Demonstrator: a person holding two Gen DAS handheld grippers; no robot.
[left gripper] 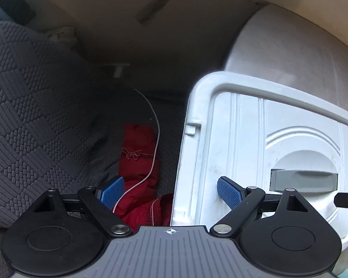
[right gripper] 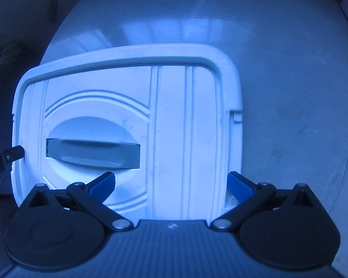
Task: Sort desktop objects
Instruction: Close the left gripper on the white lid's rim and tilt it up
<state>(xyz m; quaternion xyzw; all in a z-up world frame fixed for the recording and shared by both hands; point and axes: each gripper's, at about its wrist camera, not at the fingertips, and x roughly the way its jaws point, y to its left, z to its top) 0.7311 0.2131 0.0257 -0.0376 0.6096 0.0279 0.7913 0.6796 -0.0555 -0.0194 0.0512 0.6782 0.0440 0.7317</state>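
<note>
The white lidded box (right gripper: 132,106) fills the table edge (right gripper: 290,92); open tabletop lies to its right.

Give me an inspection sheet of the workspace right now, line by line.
Surface: pale round table, bare where visible.
Job's things: white storage box lid, closed, grey handle lying flat in its recess.
Clutter: red cloth beside the box, off the table.
Grippers: left gripper open, straddling the lid's edge; right gripper open, over the lid.
Cables: thin white cable across the red cloth.
Surroundings: grey textured cushion left of the box.
</note>
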